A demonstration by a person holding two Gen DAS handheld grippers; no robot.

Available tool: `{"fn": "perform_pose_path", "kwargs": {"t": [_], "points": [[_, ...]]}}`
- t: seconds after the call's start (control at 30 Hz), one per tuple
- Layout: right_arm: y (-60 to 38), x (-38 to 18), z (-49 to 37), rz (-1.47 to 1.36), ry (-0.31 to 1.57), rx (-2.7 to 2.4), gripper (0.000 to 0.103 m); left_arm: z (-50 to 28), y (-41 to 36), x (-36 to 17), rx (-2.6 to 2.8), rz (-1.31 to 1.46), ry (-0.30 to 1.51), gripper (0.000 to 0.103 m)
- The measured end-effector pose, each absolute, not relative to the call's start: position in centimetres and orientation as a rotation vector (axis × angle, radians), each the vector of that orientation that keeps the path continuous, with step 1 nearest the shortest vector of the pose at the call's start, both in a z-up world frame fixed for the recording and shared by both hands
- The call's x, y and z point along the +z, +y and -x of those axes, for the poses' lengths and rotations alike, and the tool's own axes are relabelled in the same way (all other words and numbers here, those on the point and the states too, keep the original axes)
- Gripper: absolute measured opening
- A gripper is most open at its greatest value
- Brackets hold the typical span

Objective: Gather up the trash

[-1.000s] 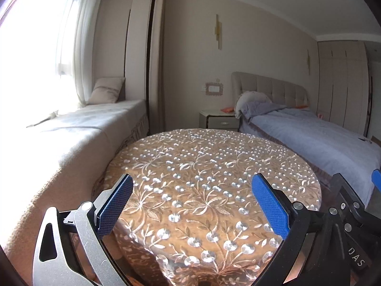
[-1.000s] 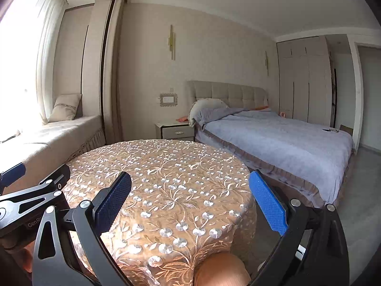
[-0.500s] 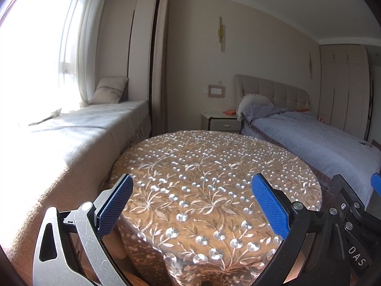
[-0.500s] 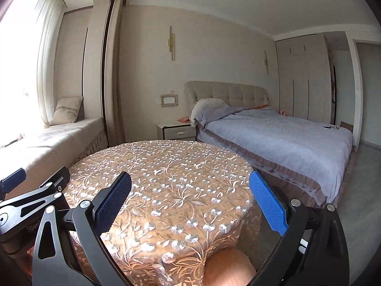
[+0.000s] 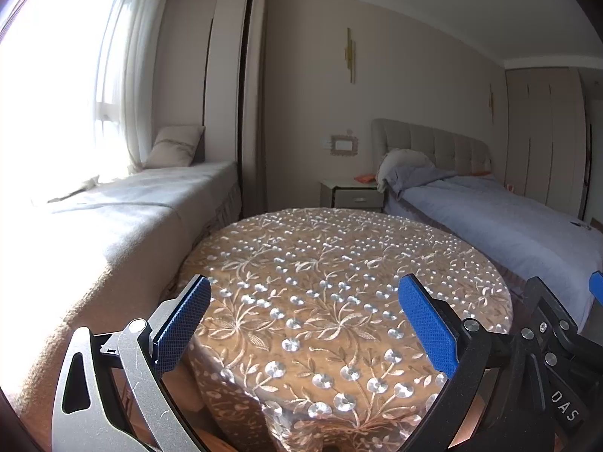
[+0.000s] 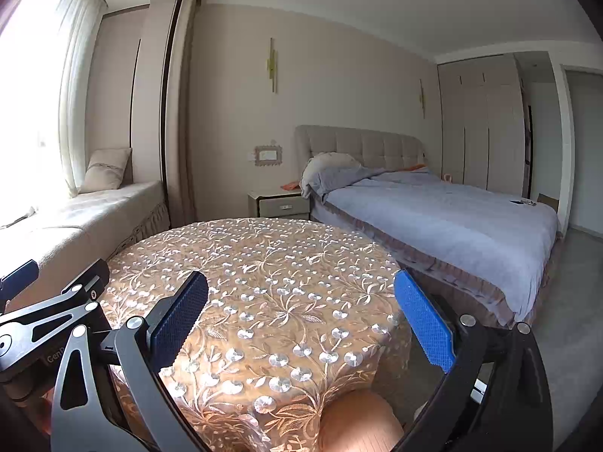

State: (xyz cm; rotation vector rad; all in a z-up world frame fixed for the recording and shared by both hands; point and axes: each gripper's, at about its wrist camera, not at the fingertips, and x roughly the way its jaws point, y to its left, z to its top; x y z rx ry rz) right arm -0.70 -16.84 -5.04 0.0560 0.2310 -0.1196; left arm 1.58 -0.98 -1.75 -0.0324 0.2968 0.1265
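A round table [image 5: 339,263] under a tan cloth embroidered with silver flowers fills the middle of both views, also seen as the table [image 6: 264,263] from the right. I see no trash on its top. My left gripper [image 5: 303,324] hangs open above the table's near edge with nothing between its blue pads. My right gripper [image 6: 301,320] is open too, over the near right edge, empty. Each gripper shows at the edge of the other's view.
A window seat [image 5: 113,218] with a cushion [image 5: 175,147] runs along the left. A bed [image 6: 433,211] with a blue-grey cover stands to the right, a nightstand [image 6: 280,203] beside it. Grey floor [image 6: 573,301] lies right of the table. A rounded peach-coloured shape [image 6: 358,422] sits below the right gripper.
Both grippers have pulled back and risen slightly, so the table sits a little farther and lower in view. Their jaws stay equally wide.
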Motion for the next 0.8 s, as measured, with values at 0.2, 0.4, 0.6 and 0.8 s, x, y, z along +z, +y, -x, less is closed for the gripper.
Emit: {"fn": "perform_pose_path", "kwargs": {"t": [0.2,0.4,0.6,0.8], "points": [[-16.73,-5.08,0.61,-0.055,0.236,-0.119,0.098,-1.74,-0.85,-1.75,0.127,0.037,0.299,0.098],[-16.71,-5.1,0.6,-0.058,0.237,-0.119,0.098,-1.55,-0.81,-1.76,0.143,0.034,0.287,0.098],[-16.76,-5.18,0.6,-0.058,0.24,-0.122,0.098,-1.67,-0.88,-1.86,0.137,0.03,0.293,0.098],[-17.03,-5.36,0.52,-0.067,0.244,-0.117,0.098,-1.99,-0.68,-1.97,0.12,0.038,0.299,0.098]]}}
